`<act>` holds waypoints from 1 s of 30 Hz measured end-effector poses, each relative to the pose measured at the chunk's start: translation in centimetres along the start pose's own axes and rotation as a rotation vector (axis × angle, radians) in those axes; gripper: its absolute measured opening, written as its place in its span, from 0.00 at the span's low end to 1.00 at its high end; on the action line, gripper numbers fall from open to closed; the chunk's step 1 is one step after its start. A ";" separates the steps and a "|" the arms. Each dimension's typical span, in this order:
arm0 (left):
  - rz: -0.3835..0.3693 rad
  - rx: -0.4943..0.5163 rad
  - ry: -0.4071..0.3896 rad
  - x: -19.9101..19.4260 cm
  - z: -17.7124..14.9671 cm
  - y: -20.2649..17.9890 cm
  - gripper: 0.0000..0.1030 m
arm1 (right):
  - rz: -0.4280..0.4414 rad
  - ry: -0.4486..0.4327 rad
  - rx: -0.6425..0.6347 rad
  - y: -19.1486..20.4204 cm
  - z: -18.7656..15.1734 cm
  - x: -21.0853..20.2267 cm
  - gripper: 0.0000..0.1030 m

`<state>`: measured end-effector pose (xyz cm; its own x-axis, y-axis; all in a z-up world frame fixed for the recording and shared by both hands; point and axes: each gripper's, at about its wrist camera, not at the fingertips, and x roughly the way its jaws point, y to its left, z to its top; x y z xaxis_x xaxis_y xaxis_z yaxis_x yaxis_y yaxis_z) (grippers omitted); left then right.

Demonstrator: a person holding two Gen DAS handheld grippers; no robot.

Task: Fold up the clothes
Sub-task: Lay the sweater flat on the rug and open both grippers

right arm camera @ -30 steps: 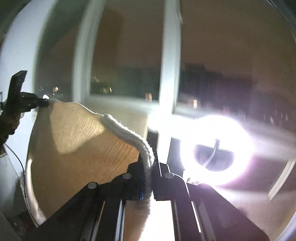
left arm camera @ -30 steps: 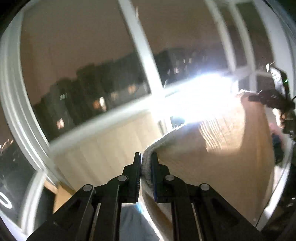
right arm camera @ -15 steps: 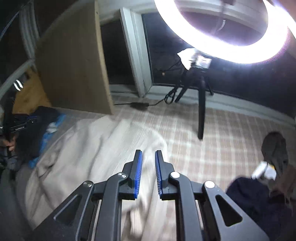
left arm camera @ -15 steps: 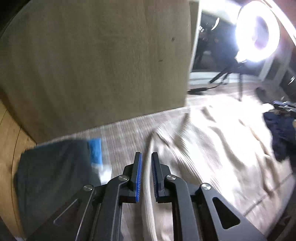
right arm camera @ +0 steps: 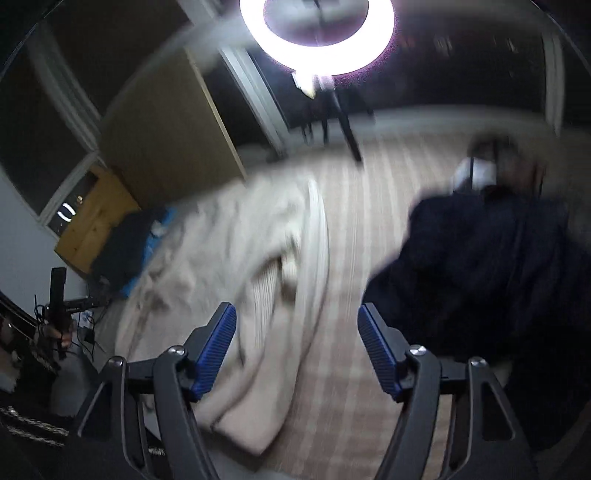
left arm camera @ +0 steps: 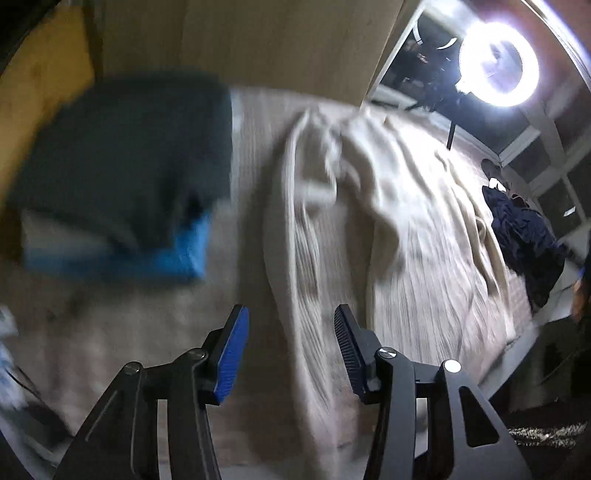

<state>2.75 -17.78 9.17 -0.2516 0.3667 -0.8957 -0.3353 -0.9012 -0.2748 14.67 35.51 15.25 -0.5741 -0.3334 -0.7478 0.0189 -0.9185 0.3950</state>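
A cream ribbed knit garment [left arm camera: 399, 221] lies spread and rumpled on a checked bed surface [left arm camera: 118, 332]; it also shows in the right wrist view [right arm camera: 236, 266]. My left gripper [left arm camera: 291, 339] is open and empty, just above the garment's near left edge. My right gripper [right arm camera: 295, 343] is open and empty, above the garment's right edge. The left gripper [right arm camera: 59, 291] shows small at the far left of the right wrist view. Both views are motion-blurred.
A folded dark and blue stack [left arm camera: 122, 177] lies left of the garment. A dark navy pile [right arm camera: 480, 266] lies to its right, also in the left wrist view [left arm camera: 524, 236]. A ring light [right arm camera: 317, 33] on a stand and a wooden panel [left arm camera: 280, 40] stand beyond the bed.
Both grippers held the cream garment up in the air a second ago. It has since been laid on the bed and let go, and both grippers have opened wide.
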 end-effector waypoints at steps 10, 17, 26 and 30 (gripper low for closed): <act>0.042 0.000 0.091 4.9 -2.6 -1.7 0.25 | -0.104 0.193 0.005 0.2 -5.6 11.4 0.64; 0.107 0.012 -0.037 0.2 -1.4 -1.5 0.07 | -0.022 0.185 -0.063 1.0 -3.8 8.6 0.04; 0.448 -0.074 -0.160 -7.8 1.0 4.8 0.11 | -0.497 0.046 -0.073 -4.4 3.3 -1.9 0.14; 0.293 -0.037 -0.206 -8.0 1.7 1.9 0.16 | -0.286 -0.008 -0.054 -2.4 4.1 -2.5 0.21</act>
<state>2.59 -22.05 16.35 -0.5112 0.1275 -0.8499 -0.1902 -0.9812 -0.0328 12.73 39.47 18.37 -0.5692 -0.0577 -0.8202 -0.1014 -0.9850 0.1397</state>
